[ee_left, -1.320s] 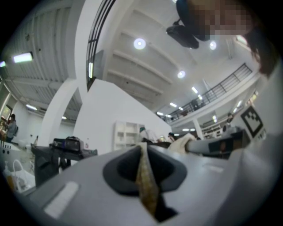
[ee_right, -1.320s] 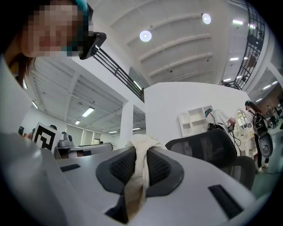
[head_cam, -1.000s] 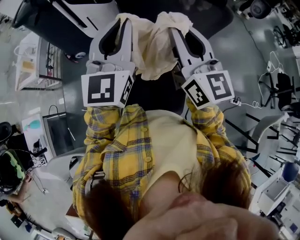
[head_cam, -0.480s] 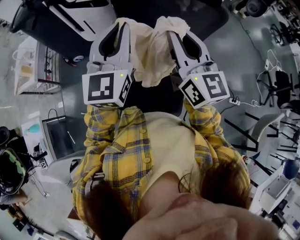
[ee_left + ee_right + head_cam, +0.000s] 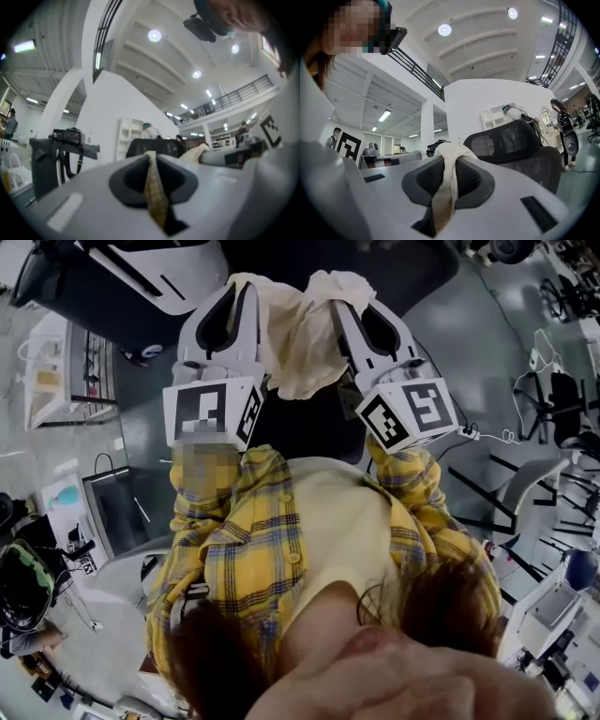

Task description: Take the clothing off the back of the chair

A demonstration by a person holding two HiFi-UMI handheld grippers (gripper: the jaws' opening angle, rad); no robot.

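Note:
A cream garment (image 5: pixel 300 334) hangs bunched between my two grippers, lifted in front of the person's yellow plaid shirt. The left gripper (image 5: pixel 246 285) is shut on one end of it. In the left gripper view a thin fold of the cloth (image 5: pixel 153 192) is pinched between the jaws of the left gripper (image 5: pixel 151 157). The right gripper (image 5: pixel 339 287) is shut on the other end. In the right gripper view the cloth (image 5: pixel 446 176) bulges out over the tips of the right gripper (image 5: pixel 449 154). The black mesh chair (image 5: pixel 511 140) stands just beyond, its back bare; it also shows as a dark chair (image 5: pixel 422 268) from above.
A white and black machine (image 5: pixel 141 277) stands at the far left. A desk with a screen (image 5: pixel 117 507) is on the left, with a person (image 5: pixel 23 582) below it. Cables (image 5: pixel 487 437) and chair legs (image 5: pixel 525 493) lie on the right-hand floor. A camera on a stand (image 5: pixel 65 138) faces the left gripper.

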